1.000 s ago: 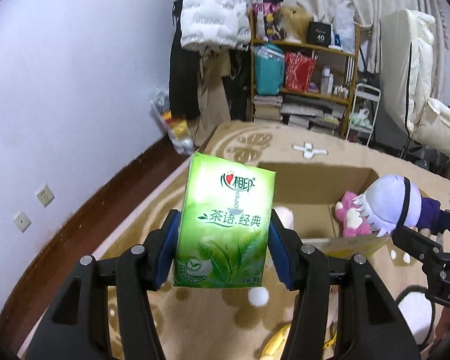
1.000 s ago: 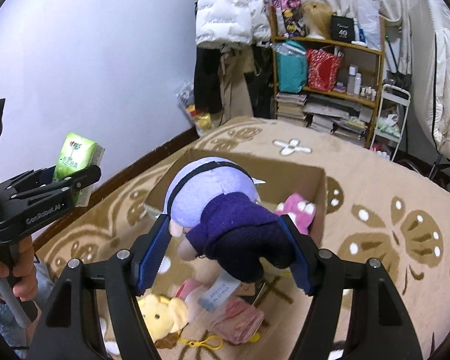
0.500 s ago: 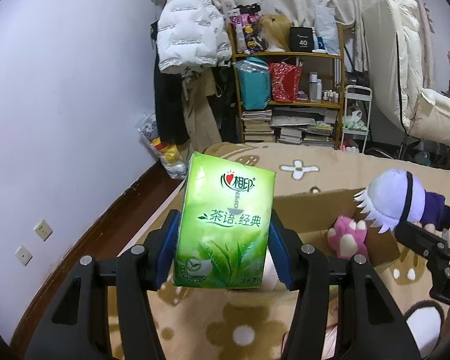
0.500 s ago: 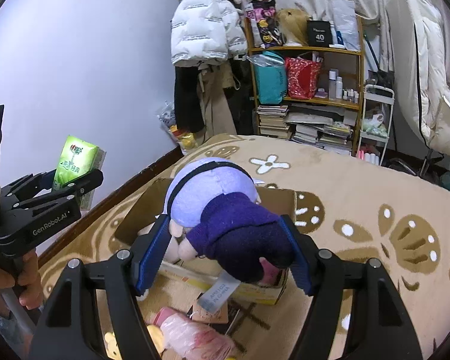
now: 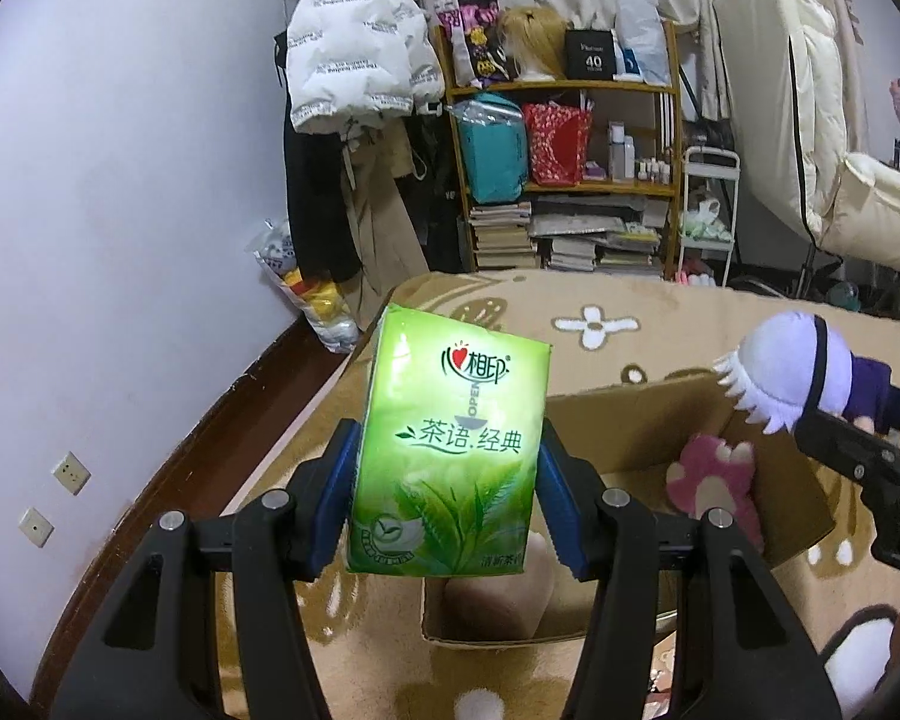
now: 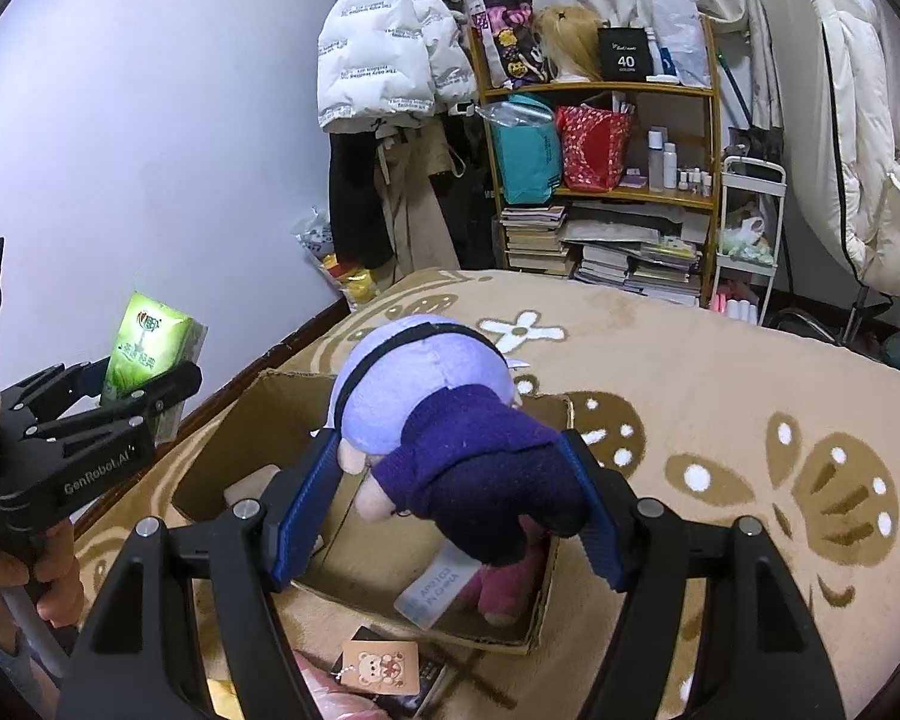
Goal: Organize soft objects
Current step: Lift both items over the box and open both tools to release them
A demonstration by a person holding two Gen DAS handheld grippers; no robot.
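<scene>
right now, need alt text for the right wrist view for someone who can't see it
The right hand-held gripper clamps a purple plush doll above an open cardboard box on a tan flowered rug. At left, the left hand-held gripper holds a green tissue pack.

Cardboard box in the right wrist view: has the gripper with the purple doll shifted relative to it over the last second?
Yes. The right gripper holding the purple-haired doll now hangs over the cardboard box, whose near wall sits higher in frame than before; it has drawn back and tilted up.
</scene>
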